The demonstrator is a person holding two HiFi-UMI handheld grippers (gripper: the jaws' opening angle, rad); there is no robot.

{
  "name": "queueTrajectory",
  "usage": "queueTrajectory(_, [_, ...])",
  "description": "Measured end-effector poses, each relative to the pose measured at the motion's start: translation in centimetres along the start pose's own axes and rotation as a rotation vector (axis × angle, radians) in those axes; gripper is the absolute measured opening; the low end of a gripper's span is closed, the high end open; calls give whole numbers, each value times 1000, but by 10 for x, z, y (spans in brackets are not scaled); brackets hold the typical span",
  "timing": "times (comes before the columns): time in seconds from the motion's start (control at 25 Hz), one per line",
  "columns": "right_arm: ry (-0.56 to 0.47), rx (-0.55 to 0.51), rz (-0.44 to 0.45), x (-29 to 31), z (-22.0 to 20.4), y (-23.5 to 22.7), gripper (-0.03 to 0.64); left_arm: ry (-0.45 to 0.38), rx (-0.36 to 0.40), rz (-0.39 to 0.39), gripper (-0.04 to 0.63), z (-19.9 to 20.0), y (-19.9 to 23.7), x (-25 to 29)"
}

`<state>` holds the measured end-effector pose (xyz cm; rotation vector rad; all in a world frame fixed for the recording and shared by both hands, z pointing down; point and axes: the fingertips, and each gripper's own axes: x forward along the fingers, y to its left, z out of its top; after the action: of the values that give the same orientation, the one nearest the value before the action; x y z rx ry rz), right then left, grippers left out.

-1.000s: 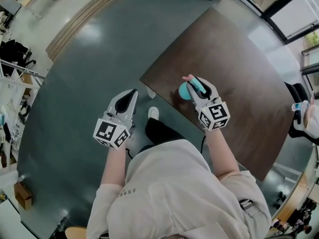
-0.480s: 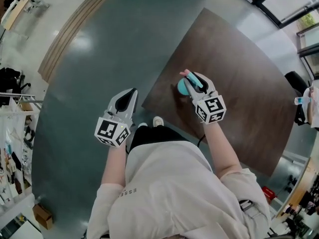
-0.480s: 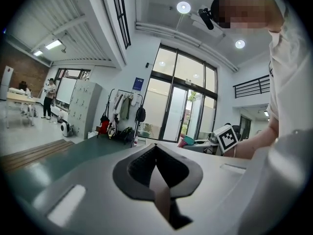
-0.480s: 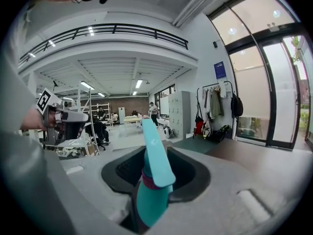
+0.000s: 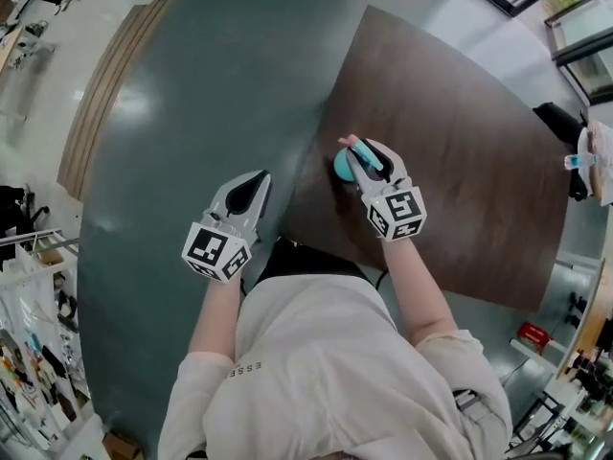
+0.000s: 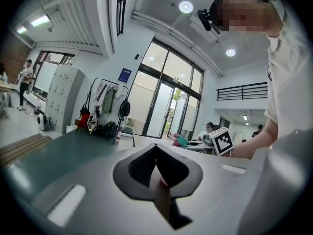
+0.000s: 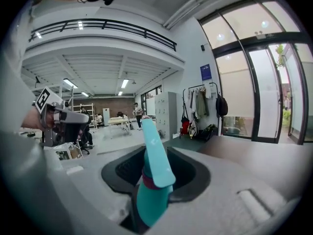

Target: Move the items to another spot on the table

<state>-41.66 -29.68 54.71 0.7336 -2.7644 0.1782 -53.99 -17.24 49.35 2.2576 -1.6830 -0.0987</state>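
The right gripper [image 5: 362,156] has its jaws part-way closed on the teal item [image 7: 155,173], a smooth plastic piece with a rounded body, a flat tapering tongue and a dark red band around its middle. It is held over the near left corner of the dark brown, wood-grained worktop [image 5: 460,151]; whether it touches the surface cannot be told. The left gripper [image 5: 255,186], a grey shell with black ribbed pads, hangs beside the worktop above the glossy grey-green floor [image 5: 201,84], jaws together and empty.
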Motion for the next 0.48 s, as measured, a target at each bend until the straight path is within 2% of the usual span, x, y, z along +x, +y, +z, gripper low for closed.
queueTrajectory(0.36, [-19,-25,-123,3,-12,13,131,43,4,-108,9,-8,19,5])
queueTrajectory(0.48, [4,34,-147,-1,-11,10,224,53,0,-146,9,-2,13,7])
